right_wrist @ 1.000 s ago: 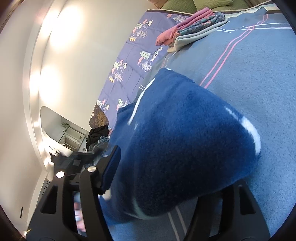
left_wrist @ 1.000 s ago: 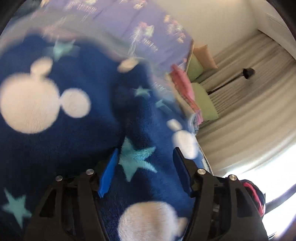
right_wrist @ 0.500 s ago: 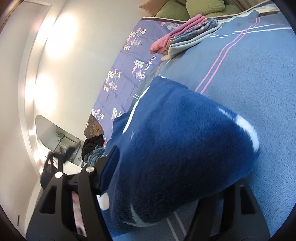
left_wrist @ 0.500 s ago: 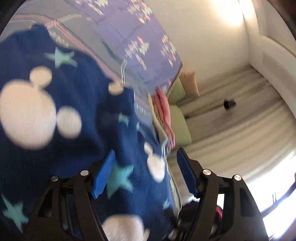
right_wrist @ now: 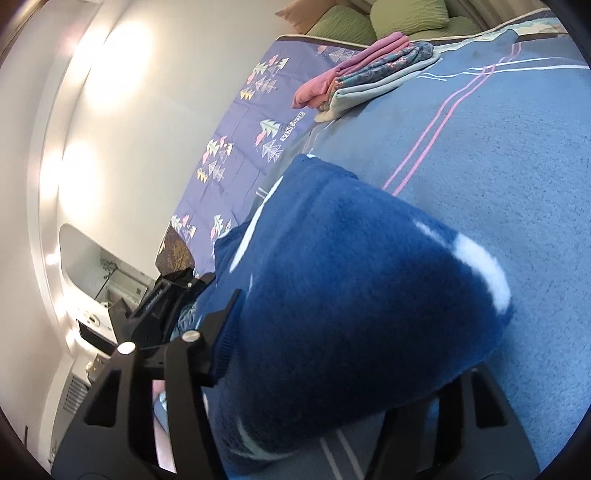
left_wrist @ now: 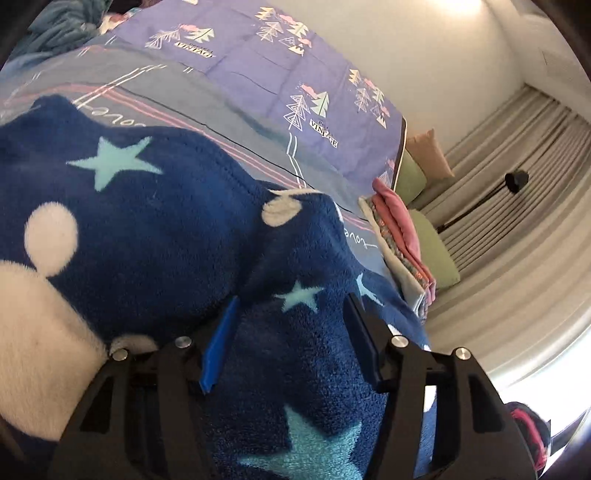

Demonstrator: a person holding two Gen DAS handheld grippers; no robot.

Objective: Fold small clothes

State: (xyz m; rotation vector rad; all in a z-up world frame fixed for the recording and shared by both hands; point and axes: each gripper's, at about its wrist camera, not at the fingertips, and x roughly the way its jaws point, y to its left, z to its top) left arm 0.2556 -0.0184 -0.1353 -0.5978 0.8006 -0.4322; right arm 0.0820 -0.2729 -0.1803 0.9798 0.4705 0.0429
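Now logging both wrist views. Through the left wrist camera the blue fleece garment (left_wrist: 147,229), dark blue with pale stars and white round-eared blobs, filled most of the frame. It lay bunched in thick folds on the grey-blue blanket (left_wrist: 229,122) of the bed.

The left gripper (left_wrist: 291,299) pointed down into the fleece with its jaws closing. Fabric showed between the two fingers. I could still see the inner face of the blue pad (left_wrist: 218,350), so I could not tell whether the pads were pressing on the cloth or only standing over it.

In the right wrist view the right gripper (right_wrist: 351,314) had a fat roll of the same fleece between its jaws, which were also drawing in slightly. The roll bulged out past the fingers and hid the right-hand one almost entirely. The left-hand finger (right_wrist: 225,325) lay against the fabric. I read this as clamped on the garment. The free end of the roll stuck out forward over the blanket; whether it touched the blanket I could not make out.

Surroundings noted:
- a purple quilt (left_wrist: 258,62) printed with small trees lay along the wall side of the bed, beside the blanket
- a stack of folded clothes (right_wrist: 369,81), pink on top, then a patterned piece, then a pale one, sat on the bed near the head end, well apart from the fleece
- green pillows (right_wrist: 406,14) lay just behind that stack
- pale curtains (left_wrist: 517,221) hung beyond the pillows
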